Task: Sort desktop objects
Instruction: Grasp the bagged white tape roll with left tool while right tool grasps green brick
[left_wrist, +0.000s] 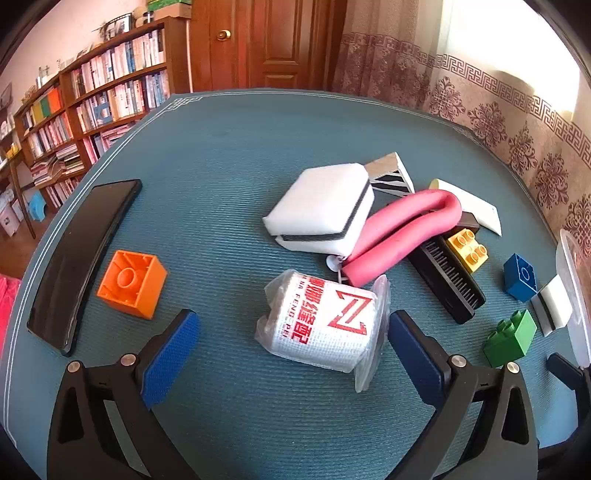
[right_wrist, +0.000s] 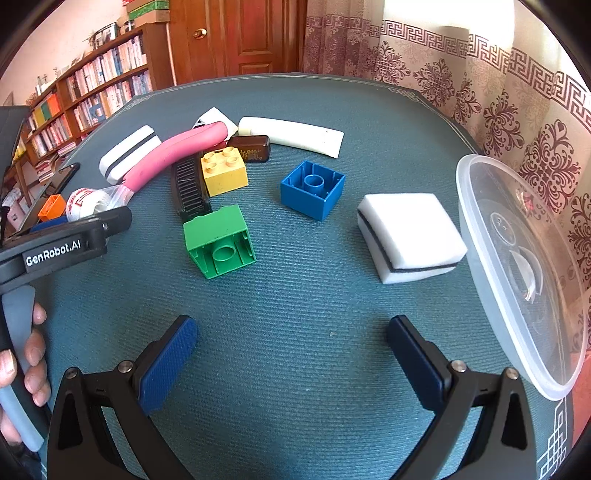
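Ribbed teal tabletop (right_wrist: 295, 314) bearing four plastic studded blocks, orange (left_wrist: 131, 282), yellow (right_wrist: 223, 171), blue (right_wrist: 312, 188), green (right_wrist: 218, 240); two white sponges (right_wrist: 410, 236); one wrapped roll (left_wrist: 325, 325). Left claw (left_wrist: 291, 354) and right claw (right_wrist: 291, 363) both spread, empty.

**A home study**

The room looked like a lived-in home study. Behind the teal-covered desk (left_wrist: 229, 155) stood a wooden door (left_wrist: 273, 40); left of that door ran packed bookshelves (left_wrist: 103, 88), and right of it hung patterned curtains (left_wrist: 498, 122).
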